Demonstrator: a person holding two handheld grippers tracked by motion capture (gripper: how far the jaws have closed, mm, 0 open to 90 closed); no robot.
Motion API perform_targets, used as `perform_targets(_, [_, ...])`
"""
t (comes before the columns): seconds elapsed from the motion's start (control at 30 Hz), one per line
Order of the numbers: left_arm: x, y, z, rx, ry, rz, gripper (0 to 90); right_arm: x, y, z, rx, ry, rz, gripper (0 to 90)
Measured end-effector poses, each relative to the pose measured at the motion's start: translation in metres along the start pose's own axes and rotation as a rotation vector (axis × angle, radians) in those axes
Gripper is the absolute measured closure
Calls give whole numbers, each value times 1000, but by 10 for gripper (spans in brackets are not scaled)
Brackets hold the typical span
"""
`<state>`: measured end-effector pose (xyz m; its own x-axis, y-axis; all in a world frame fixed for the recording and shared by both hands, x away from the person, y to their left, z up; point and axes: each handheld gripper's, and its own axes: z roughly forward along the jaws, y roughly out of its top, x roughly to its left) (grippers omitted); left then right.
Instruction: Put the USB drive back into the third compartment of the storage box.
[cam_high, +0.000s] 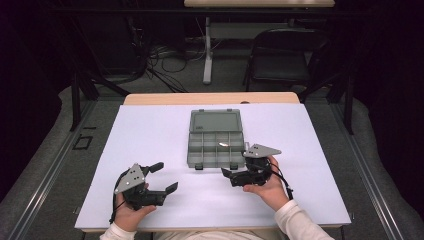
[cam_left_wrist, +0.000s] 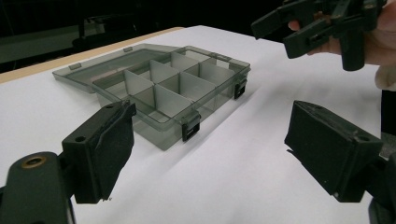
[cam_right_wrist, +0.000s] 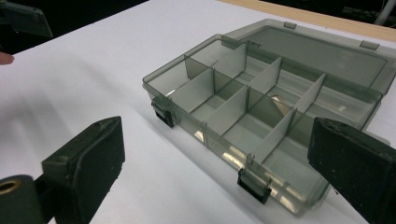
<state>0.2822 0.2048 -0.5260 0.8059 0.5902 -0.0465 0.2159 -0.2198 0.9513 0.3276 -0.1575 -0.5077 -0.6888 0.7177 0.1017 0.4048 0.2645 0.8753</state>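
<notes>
My right gripper (cam_high: 235, 176) is apart, empty, just beside the open organizer box (cam_high: 216, 145). My left gripper (cam_high: 165, 177) is apart too, farther from the box.

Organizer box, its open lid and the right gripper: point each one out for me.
organizer box (cam_high: 216, 148), high view, on a divider among its compartments.
open lid (cam_high: 216, 121), high view, middle of the flat lid panel.
right gripper (cam_high: 235, 170), high view, between its two jaw tips.

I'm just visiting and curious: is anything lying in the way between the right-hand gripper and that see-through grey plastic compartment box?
Nothing visible does. The right gripper hovers with open, empty jaws just off the near right corner of the open, translucent grey plastic compartment box, with only bare white table between them. The left gripper sits apart, toward the left.
</notes>
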Motion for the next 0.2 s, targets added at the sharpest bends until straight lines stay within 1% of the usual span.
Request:
perform_targets(0.1, [0, 0, 0, 0, 2, 1, 150, 1, -5, -6, 2, -1, -1, 33])
perform_targets(0.2, [0, 0, -1, -3, 6, 0, 150, 2, -10, -13, -11, -6, -1, 28])
